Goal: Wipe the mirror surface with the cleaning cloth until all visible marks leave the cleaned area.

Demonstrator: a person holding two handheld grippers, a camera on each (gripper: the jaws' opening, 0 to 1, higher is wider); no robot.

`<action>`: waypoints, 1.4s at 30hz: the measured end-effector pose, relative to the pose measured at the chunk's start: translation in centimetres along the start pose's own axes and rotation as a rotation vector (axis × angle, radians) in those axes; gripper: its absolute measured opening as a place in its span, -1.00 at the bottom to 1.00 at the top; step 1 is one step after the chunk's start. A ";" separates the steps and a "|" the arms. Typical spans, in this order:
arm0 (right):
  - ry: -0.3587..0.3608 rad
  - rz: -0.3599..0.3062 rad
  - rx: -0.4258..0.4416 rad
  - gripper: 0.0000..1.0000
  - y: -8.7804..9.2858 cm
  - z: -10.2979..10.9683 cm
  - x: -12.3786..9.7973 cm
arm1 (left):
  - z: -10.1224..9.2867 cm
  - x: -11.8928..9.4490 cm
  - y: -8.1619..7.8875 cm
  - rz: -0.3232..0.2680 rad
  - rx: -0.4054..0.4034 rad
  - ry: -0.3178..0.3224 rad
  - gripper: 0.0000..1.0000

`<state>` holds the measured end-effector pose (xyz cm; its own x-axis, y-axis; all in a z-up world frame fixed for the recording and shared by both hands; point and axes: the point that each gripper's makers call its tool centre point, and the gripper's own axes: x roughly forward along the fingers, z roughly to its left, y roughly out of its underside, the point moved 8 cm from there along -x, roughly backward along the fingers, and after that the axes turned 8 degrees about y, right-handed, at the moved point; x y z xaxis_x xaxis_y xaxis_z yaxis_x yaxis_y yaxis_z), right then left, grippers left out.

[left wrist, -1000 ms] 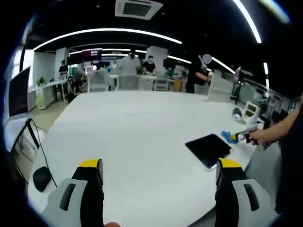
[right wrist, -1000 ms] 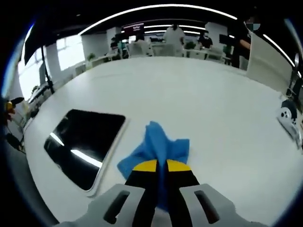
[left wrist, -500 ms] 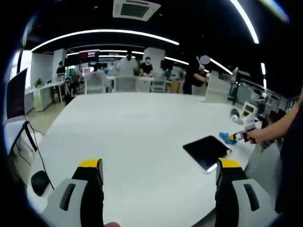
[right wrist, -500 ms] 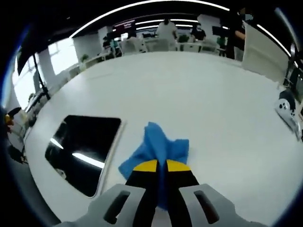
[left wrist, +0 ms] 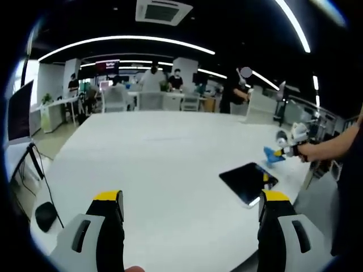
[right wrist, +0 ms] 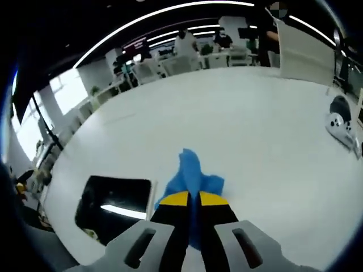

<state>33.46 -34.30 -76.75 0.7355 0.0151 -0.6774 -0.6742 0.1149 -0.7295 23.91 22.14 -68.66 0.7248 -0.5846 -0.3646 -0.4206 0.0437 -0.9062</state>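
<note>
In the left gripper view, our left gripper (left wrist: 190,224) stands wide open with nothing between its jaws, over the white worktop (left wrist: 159,158); the dark mirror (left wrist: 248,180) lies flat near the worktop's right edge, its long axis going from near right to far left, and the right gripper (left wrist: 282,152) holds the blue cleaning cloth (left wrist: 273,157) lifted just beyond it. In the right gripper view, the right gripper (right wrist: 188,199) is closed tight on the cleaning cloth (right wrist: 190,175), which points away from us, with the mirror (right wrist: 116,204) below to the left.

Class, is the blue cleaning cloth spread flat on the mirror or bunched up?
Bunched: the cleaning cloth hangs crumpled from the shut right claw, beside the mirror, not spread on it.
</note>
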 end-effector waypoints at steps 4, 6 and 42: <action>-0.006 0.004 0.018 -1.00 -0.6 0.1 0.3 | 0.3 -0.2 0.6 0.007 -0.001 -0.004 0.98; -0.012 0.005 0.029 -1.00 -0.6 0.4 0.2 | 0.6 -0.2 0.8 0.004 -0.013 -0.008 0.98; -0.127 0.087 -0.002 -1.00 0.4 8.0 3.8 | -0.1 -0.1 -0.1 -0.018 -0.001 -0.011 0.98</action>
<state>36.47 -26.21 -78.85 0.6766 0.1501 -0.7209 -0.7360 0.1056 -0.6687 23.80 22.06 -68.53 0.7382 -0.5763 -0.3506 -0.4080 0.0325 -0.9124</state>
